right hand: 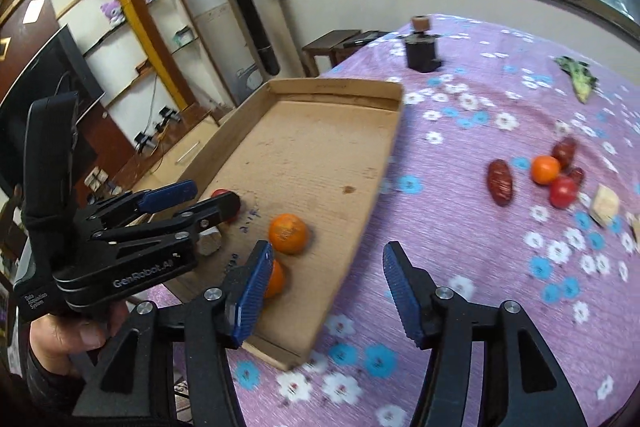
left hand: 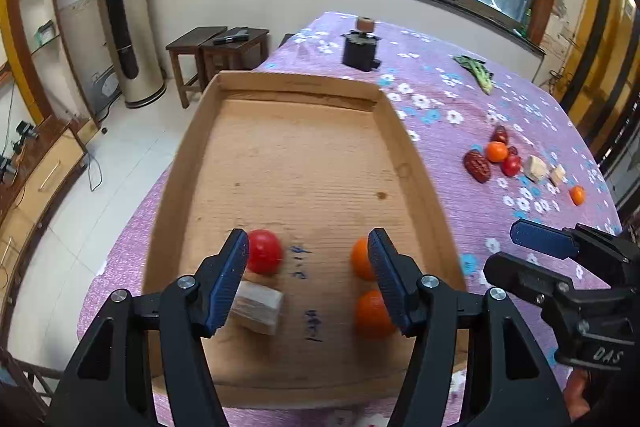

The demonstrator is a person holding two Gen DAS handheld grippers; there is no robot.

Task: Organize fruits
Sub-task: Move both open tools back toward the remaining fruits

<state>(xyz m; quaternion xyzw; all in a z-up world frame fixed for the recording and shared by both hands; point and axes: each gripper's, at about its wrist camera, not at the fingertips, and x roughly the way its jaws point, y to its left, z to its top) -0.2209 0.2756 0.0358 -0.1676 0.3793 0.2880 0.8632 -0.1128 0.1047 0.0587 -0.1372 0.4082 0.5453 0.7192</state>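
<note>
Cardboard tray (left hand: pixel 412 163) holds two oranges (left hand: pixel 370 315).

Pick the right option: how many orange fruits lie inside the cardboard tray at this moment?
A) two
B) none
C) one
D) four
A: two orange fruits sit on the cardboard tray floor near its right wall, beside a red fruit and a pale block; the other orange ones lie out on the purple tablecloth.
</note>
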